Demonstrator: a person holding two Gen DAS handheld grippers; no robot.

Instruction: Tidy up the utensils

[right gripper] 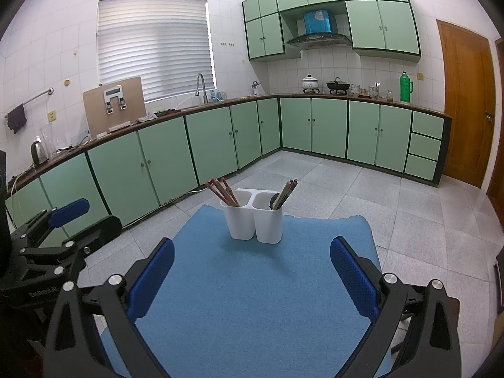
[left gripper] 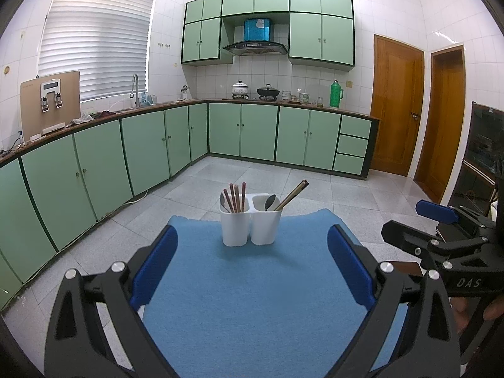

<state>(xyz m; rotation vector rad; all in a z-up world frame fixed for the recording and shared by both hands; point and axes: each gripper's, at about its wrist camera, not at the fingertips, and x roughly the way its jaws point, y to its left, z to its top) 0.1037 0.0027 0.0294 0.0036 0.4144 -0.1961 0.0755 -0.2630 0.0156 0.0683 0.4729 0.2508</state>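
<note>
Both grippers held back from the work, nothing in either. Left gripper (left gripper: 252,267) has its blue pads wide apart, empty, aimed over the blue mat (left gripper: 252,299). Right gripper (right gripper: 252,274) is the same, spread wide and empty. The white two-cup holder (left gripper: 250,223) stands upright toward the far edge of the mat, well apart from both tools. Its left cup holds reddish-brown chopsticks (left gripper: 235,197) standing fairly straight plus a spoon (left gripper: 223,202); the right cup holds a second spoon (left gripper: 270,202) and a lighter pair of chopsticks (left gripper: 291,194) leaning out to the right. So spoons and chopsticks look mixed across the cups, and my guess is sorting by type is not yet done. Risks from here: the holder looks light and top-heavy with long sticks poking out, so a sideways tug on a leaning chopstick could tip it or slide it off the far edge of the mat. Chopsticks are thin and bunched, so closing on one may drag its neighbours or pinch two at once. The spoon bowls sit low inside the cups, partly hidden, so a pad could hit the cup rim before reaching the handle. The two tools are near each other and could clash if both go for the same cup. Writing: "DAS" is printed on the right gripper's body in the left view; the left gripper's body in the right view carries small white lettering, too small to read. Cabinets (right gripper: 176,145) and pots behind show no legible labels.
</note>
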